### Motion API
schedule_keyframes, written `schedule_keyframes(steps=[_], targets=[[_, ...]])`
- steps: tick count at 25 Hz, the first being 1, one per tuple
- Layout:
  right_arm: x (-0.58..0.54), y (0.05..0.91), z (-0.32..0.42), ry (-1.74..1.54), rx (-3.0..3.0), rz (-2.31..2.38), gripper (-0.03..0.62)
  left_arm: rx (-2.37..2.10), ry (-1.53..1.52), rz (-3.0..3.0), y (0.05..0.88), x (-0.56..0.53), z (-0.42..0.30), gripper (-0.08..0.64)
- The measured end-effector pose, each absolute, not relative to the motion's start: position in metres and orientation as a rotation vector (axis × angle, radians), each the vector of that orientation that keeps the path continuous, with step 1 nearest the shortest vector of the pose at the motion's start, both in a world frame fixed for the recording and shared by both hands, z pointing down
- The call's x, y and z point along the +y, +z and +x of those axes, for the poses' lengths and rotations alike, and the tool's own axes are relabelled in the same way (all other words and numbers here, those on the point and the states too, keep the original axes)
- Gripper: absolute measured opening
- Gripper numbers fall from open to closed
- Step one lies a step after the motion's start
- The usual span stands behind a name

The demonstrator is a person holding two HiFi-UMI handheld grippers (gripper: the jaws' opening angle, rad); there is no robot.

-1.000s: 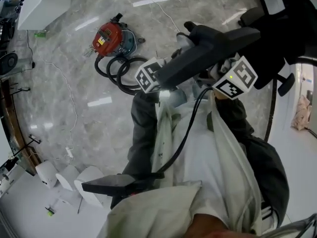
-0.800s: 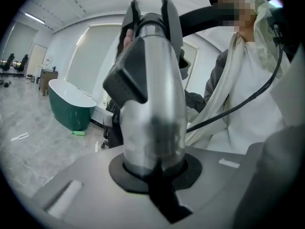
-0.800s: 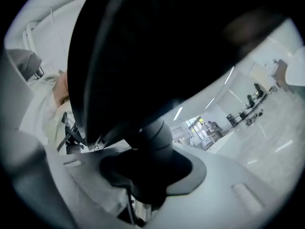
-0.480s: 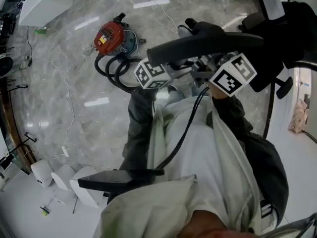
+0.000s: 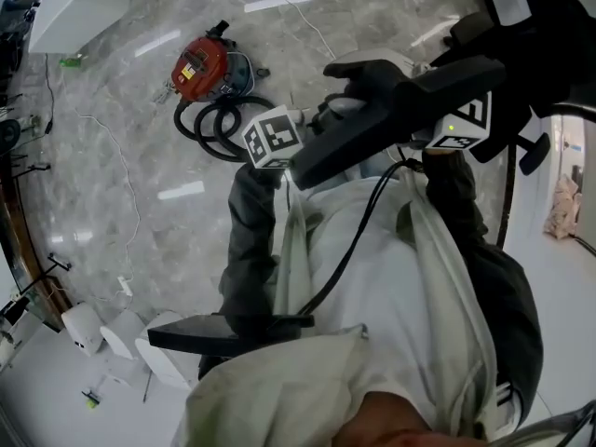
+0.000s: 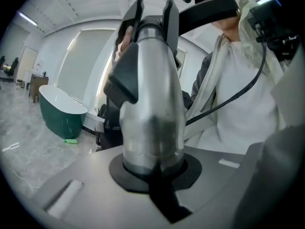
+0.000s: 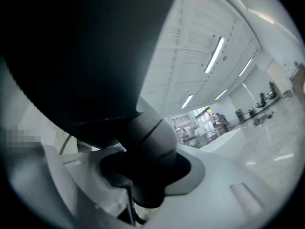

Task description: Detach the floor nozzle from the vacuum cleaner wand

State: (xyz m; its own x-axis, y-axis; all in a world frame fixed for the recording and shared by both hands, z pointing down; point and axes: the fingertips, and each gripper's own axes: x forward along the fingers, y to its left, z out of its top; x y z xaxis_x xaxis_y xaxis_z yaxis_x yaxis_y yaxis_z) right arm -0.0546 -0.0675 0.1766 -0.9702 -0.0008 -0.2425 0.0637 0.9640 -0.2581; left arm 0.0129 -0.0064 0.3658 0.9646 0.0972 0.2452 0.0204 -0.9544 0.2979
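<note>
— Where is the floor nozzle (image 5: 396,105)?

— Up in the air in front of the person's chest, well above the marble floor (image 5: 140,212). In the head view it is a long, matt black bar lying slantwise. One end is by the left marker cube (image 5: 270,138) and the other reaches toward the right-hand one.

— And close up?

— In the right gripper view it fills the upper left as a broad dark body. It narrows to a round, dark grey neck (image 7: 153,140) with a seam line across it.

— What are the right tongs (image 7: 143,182) doing with it?

— Their jaws have just been closing. They stand fairly wide with that neck between them, filling the gap, and they seem to press on it.

— The wand (image 6: 151,104)?

— A shiny silver tube with a dark plastic catch (image 6: 123,82) on its side and two dark prongs at its far end. The left tongs (image 6: 153,175) are drawn narrow and clamped round its base.

— Are nozzle and wand apart?

— I cannot tell; the black bar hides the joint in the head view.

— Anything else of the cleaner?

— The red canister (image 5: 203,71) sits on the floor well away, with its black hose (image 5: 216,130) coiled just beside it.
</note>
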Motion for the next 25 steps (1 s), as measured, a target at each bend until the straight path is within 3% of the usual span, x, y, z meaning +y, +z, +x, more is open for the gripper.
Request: schedule_keyframes(steps=[5,8,15,18,25], targets=[[-0.106,0.185,-0.035,-0.559,2.738,-0.912,0.133,-0.048,0.446,2.854,0.372,-0.020,0.016,0.044],[-0.116,0.185,-0.021,-0.588,2.651,-1.122,0.133,-0.108,0.459,2.846,0.374,-0.025,0.023,0.044],[-0.068,0.166,-0.037,-0.358,2.949,-0.008,0.127,0.132,0.455,2.808,0.364,-0.002,0.023,0.048],[-0.062,0.168,-0.038,-0.337,2.974,0.140,0.126,0.216,0.413,2.779,0.361,0.005,0.024,0.049],[-0.113,0.200,-0.008,-0.642,2.752,-1.139,0.124,-0.093,0.547,2.860,0.392,-0.021,0.031,0.045]])
